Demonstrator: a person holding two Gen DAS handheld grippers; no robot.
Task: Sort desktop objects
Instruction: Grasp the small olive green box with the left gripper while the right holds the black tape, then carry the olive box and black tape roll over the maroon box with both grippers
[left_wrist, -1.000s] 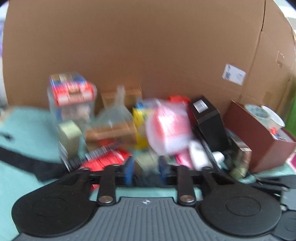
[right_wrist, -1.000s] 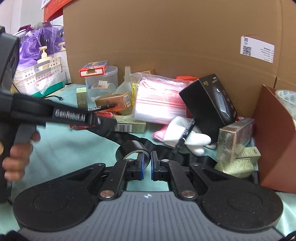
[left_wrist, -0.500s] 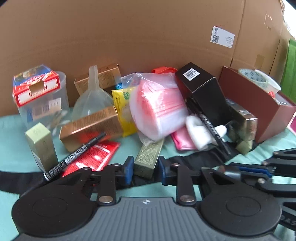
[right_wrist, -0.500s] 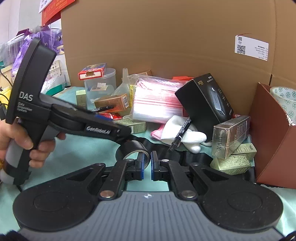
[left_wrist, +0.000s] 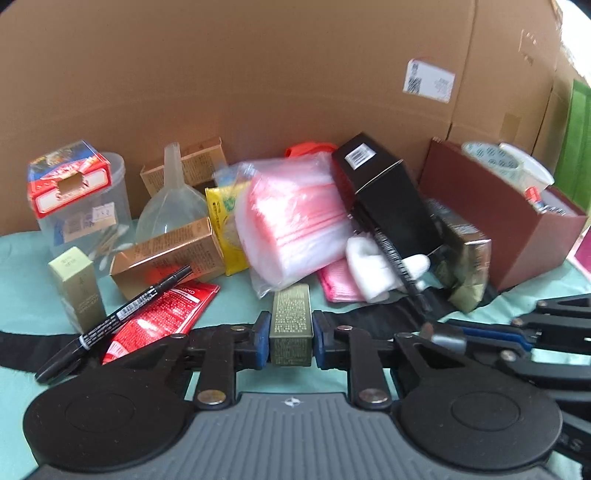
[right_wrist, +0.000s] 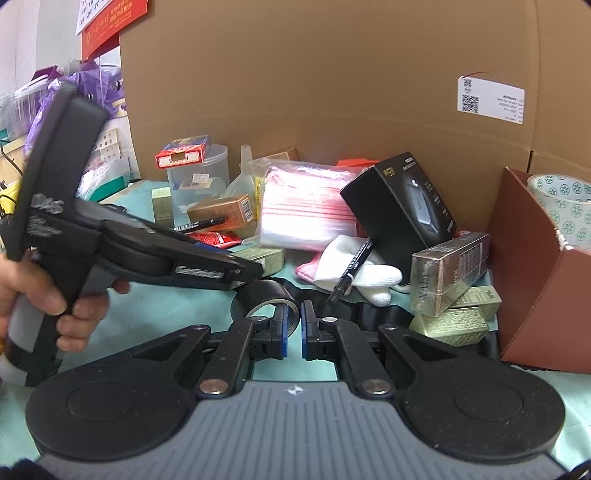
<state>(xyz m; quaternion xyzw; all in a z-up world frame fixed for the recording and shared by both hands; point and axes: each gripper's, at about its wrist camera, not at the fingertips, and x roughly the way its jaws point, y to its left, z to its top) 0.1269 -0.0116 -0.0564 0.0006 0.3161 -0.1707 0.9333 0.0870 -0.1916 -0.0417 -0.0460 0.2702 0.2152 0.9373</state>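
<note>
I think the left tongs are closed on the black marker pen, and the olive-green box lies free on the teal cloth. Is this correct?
Not quite: the two things are swapped. In the left wrist view, the left tongs are closed on the olive-green box, its sides against both blue pads. The black marker pen lies free, to the left of the tongs, partly across a red packet on the teal cloth.

on the side of the left gripper's body (right_wrist: 48, 218), seen from the right wrist camera, white letters read "das"; the smaller lines under them are too blurred to read. the metallic carton (right_wrist: 448, 269) leaning by the brown box carries large letters along its face that look like "xla", not certain. the white shipping label (right_wrist: 489, 99) on the cardboard wall shows two qr codes and tiny unreadable print. the black marker (left_wrist: 114, 317) bears white print, illegible.
</note>
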